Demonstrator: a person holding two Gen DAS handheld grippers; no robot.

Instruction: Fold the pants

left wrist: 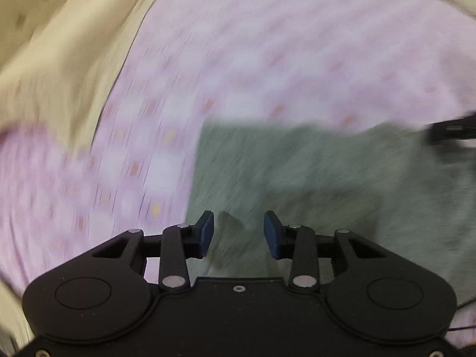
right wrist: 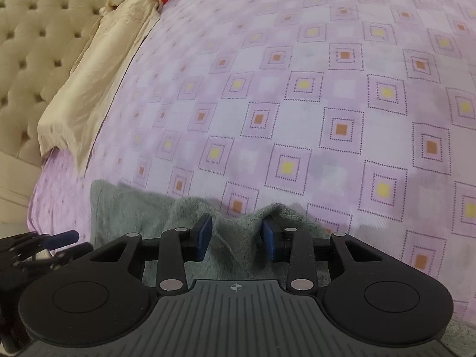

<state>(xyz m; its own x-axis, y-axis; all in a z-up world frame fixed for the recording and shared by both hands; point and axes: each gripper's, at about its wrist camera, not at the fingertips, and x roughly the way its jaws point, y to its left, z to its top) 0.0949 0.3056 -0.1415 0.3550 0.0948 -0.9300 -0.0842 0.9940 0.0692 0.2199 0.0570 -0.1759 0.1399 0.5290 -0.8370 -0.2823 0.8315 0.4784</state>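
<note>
The soft grey-green pants (right wrist: 142,208) lie flat on the bed, on a pink sheet with little yellow and orange squares (right wrist: 327,95), down at the near edge by both grippers. The left gripper (left wrist: 238,232) is right over the pants with its two blue fingers (left wrist: 205,232) apart and nothing between them, though that view is very blurry. The right gripper (right wrist: 237,236) has its fingers apart too, with a bumpy ridge of the pants poking up between them, and a cream pillow (right wrist: 98,71) lies by the cream button-dotted headboard (right wrist: 35,38) far off on the left.
</note>
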